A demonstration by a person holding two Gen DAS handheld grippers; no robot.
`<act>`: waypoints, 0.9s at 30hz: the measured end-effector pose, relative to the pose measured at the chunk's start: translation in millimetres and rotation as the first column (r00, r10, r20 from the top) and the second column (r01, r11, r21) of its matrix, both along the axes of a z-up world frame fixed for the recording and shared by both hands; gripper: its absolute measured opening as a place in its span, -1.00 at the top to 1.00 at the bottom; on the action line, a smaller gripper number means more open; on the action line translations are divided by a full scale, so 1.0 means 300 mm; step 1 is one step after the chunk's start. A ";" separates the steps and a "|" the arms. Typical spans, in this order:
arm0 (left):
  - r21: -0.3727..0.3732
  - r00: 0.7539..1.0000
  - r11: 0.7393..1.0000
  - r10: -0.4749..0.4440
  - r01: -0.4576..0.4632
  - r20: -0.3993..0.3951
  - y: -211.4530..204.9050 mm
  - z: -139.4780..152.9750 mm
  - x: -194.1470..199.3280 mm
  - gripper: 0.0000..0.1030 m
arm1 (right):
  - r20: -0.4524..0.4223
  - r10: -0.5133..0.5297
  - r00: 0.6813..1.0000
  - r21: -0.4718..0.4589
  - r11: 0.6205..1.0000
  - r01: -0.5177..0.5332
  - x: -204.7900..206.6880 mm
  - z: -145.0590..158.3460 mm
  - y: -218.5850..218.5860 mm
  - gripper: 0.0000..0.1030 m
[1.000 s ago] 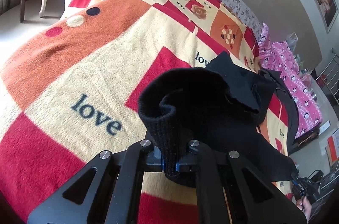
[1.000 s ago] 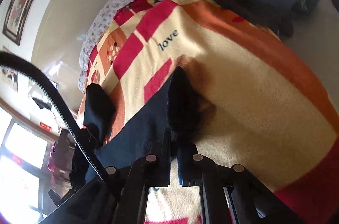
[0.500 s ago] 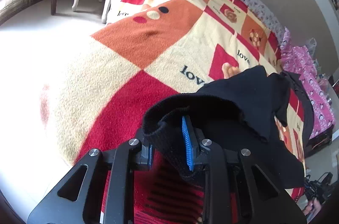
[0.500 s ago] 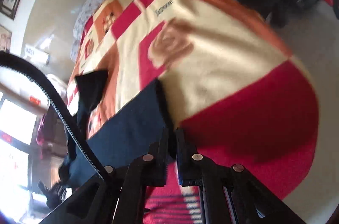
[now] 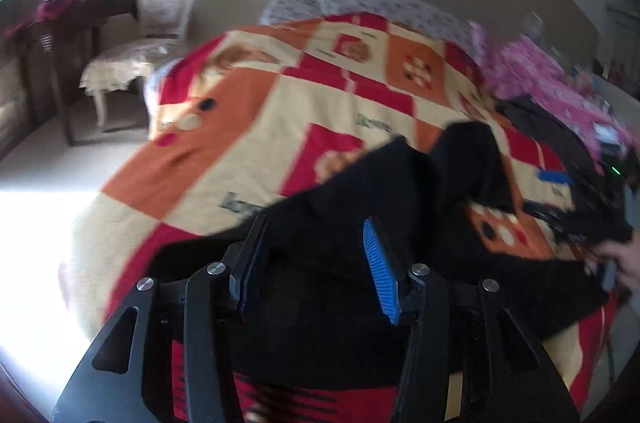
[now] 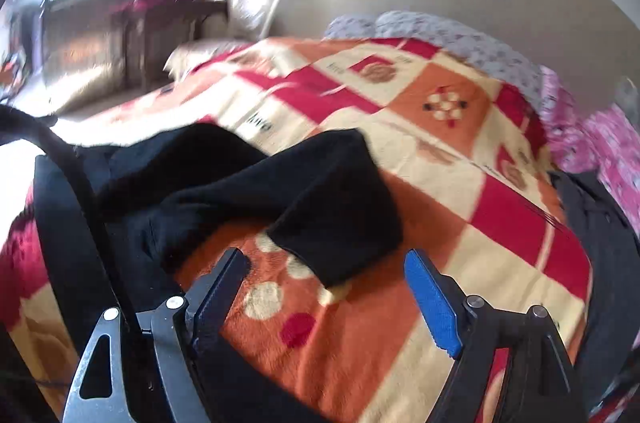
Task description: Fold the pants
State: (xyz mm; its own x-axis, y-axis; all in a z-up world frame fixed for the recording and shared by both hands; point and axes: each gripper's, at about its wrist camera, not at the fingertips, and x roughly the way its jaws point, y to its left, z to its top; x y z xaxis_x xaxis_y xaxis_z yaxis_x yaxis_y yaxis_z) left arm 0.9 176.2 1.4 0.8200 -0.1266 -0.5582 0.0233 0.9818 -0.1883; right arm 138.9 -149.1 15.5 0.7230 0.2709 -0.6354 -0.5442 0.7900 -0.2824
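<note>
**Hand-held grippers off the pants, both sets of jaws apart**

Left hand-held gripper [image 5: 316, 263] seen with jaws parted, just been opening, black cloth lying beyond and under the gap but not pinched by either pad. Blue ribbed pad [image 5: 380, 275] standing clear on one side, dark pad on the other. Right hand-held gripper [image 6: 324, 291] spread wider, also just been opening, nothing between the fingers but the orange patch of blanket with its pale and red dots. Tip of one trouser leg close ahead of that gap, not touched.

Black pants [image 6: 248, 191] down on the bed, spread across the patchwork blanket [image 5: 360, 103] of red, orange and cream squares. In the left wrist view, bulk of the fabric lying flat near the camera, one leg bent up into a loose peak toward the middle of the bed. In the right wrist view, a leg doubled over itself, its end resting on the orange square.

Flowered pillows [image 6: 440, 31] at the far end against the wall, pink bedding [image 5: 540, 75] off to the right edge. White chair [image 5: 160, 19] and dark wooden table [image 5: 80, 19] beyond the bed near the bright window. Whole picture smeared by motion blur. Part of a hand [image 5: 618, 259] glimpsed at the right rim of the left wrist view.
</note>
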 end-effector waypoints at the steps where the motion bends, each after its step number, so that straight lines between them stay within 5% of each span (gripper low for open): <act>1: 0.032 0.998 0.998 -0.062 0.063 -0.011 -0.051 -0.009 0.013 0.09 | -0.027 0.029 0.999 -0.072 0.997 -0.031 0.053 -0.040 0.063 -0.54; 4: 0.177 0.991 0.977 -0.105 0.118 -0.077 -0.153 -0.043 0.065 0.09 | -0.088 0.073 0.993 -0.195 0.977 -0.089 0.159 -0.142 0.159 -0.43; 9: 0.218 0.976 0.963 -0.121 0.160 -0.182 -0.181 -0.097 0.165 0.09 | -0.082 0.045 0.996 -0.242 0.968 -0.064 0.227 -0.202 0.144 -0.43; 12: 0.174 0.960 0.957 -0.197 0.233 -0.200 -0.186 -0.080 0.144 0.09 | -0.083 -0.021 0.996 -0.227 0.974 0.002 0.249 -0.191 0.134 0.25; 13: 0.160 0.953 0.952 -0.228 0.261 -0.197 -0.187 -0.075 0.122 0.09 | -0.092 -0.029 0.995 -0.205 0.979 0.010 0.258 -0.181 0.134 0.68; 14: 0.160 0.950 0.947 -0.245 0.277 -0.195 -0.187 -0.074 0.102 0.09 | -0.088 -0.041 0.995 -0.174 0.984 0.025 0.252 -0.169 0.125 0.87; 19: 0.261 0.940 0.917 -0.239 0.300 -0.242 -0.213 -0.121 0.088 0.08 | -0.075 -0.097 0.992 0.100 0.990 0.104 0.188 -0.040 0.027 0.88; 27: 0.454 0.961 0.852 -0.183 0.261 -0.209 -0.311 -0.137 0.163 0.06 | -0.137 -0.095 0.986 0.455 0.878 0.148 0.067 0.127 -0.126 0.89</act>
